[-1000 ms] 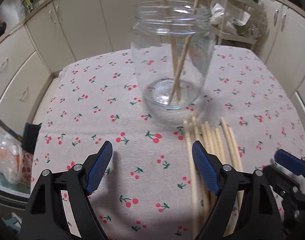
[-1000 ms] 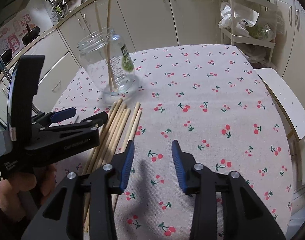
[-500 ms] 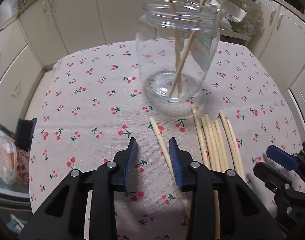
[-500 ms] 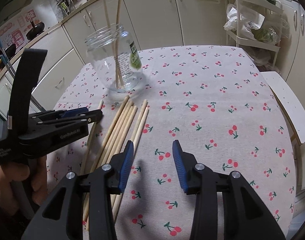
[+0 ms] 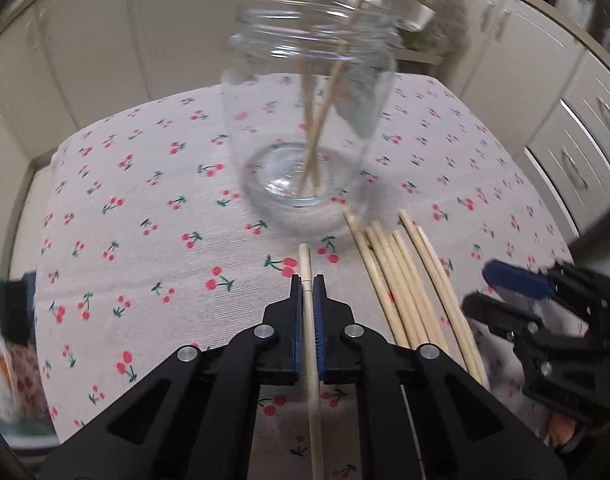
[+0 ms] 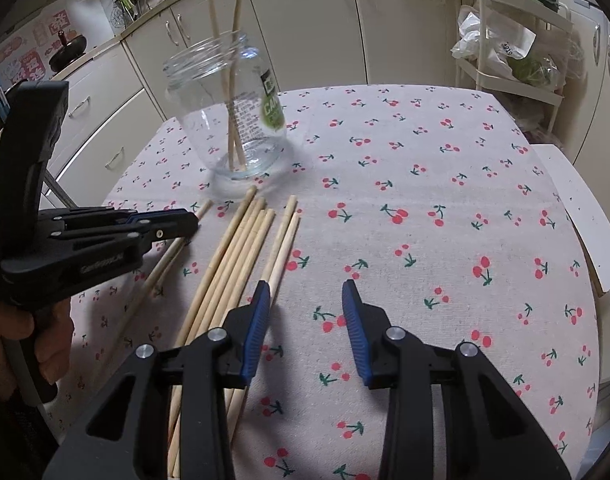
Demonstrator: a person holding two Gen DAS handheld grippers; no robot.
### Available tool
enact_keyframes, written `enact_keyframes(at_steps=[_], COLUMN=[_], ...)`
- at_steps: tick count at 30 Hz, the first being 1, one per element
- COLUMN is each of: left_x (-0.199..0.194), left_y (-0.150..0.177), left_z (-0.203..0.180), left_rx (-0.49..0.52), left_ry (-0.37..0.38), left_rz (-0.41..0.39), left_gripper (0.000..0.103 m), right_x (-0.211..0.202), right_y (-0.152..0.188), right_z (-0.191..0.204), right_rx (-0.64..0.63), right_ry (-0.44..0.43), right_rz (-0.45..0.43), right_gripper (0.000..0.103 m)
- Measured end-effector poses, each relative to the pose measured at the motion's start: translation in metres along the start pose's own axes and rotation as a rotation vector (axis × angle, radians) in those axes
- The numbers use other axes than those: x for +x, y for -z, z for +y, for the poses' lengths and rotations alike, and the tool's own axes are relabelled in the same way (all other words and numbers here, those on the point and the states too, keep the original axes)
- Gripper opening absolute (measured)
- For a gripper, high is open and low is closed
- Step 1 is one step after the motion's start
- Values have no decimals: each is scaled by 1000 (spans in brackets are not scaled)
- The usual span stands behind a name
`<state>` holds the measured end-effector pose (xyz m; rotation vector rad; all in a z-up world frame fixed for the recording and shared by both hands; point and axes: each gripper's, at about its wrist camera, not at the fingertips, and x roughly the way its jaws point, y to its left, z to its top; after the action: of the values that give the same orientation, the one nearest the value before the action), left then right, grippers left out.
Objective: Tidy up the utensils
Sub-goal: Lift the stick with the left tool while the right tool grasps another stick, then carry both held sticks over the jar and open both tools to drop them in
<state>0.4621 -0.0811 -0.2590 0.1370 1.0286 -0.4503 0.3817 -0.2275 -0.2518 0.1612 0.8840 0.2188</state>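
Observation:
A clear glass jar [image 5: 311,120] stands on the cherry-print tablecloth [image 5: 145,248] with two wooden chopsticks [image 5: 319,136] leaning inside it. My left gripper [image 5: 307,284] is shut on one wooden chopstick [image 5: 311,340], which lies low along the cloth and points at the jar. A bundle of several loose chopsticks [image 5: 405,280] lies to its right. In the right wrist view the jar [image 6: 229,116] is at the far left, the bundle [image 6: 241,256] lies in front of it, and the left gripper [image 6: 185,222] sits left of it. My right gripper [image 6: 307,292] is open and empty beside the bundle's right edge.
Cream kitchen cabinets [image 6: 305,28] surround the table. A wire rack with bags [image 6: 513,52] stands at the back right. A white chair seat [image 6: 577,208] sits past the table's right edge. A bag [image 5: 1,360] lies off the table's left side.
My left gripper has shut on one chopstick, drawn left apart from the bundle, and come closer to the jar. The right gripper has stayed open and barely moved.

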Motion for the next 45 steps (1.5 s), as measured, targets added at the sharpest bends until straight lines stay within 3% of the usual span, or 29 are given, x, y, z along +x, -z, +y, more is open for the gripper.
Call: enact_keyframes(at_steps=[6, 11, 16, 18, 21, 23, 32, 33, 34, 35, 39, 45], left_x=[-1, -4, -7, -7, -7, -8, 1, 1, 1, 1, -18, -66], left_y=[2, 13, 18, 17, 15, 16, 0, -1, -1, -1, 2, -2], left_z=[2, -3, -2, 0, 3, 6, 1, -1, -2, -1, 5, 16], left_rx=[-56, -93, -145, -160, -191, -189, -145, -127, -125, -128, -172, -256], left_ry=[-16, -36, -47, -45, -45, -51, -75, -80, -66, -51, -20, 46], left_rz=[-14, -49, -70, -70, -64, -59, -4, 0, 4, 8, -63, -257], left_gripper=[8, 24, 32, 32, 29, 14, 15, 15, 5, 5, 5, 5], right_x=[4, 9, 13, 13, 11, 11, 20, 20, 19, 18, 15, -21], right_y=[-5, -8, -6, -7, -9, -12, -23, -22, -22, -22, -22, -34], right_z=[3, 13, 27, 25, 15, 10, 16, 15, 13, 8, -14, -26], right_rx=[-8, -53, -148, -164, -141, -118, -202, -199, -187, -151, -1, 81], right_ry=[10, 48, 101, 104, 85, 60, 55, 50, 42, 19, -91, -178], right_rz=[0, -2, 3, 11, 31, 53, 106, 102, 99, 97, 76, -120], right_gripper=[37, 36, 28, 15, 8, 8, 9, 9, 9, 8, 6, 6])
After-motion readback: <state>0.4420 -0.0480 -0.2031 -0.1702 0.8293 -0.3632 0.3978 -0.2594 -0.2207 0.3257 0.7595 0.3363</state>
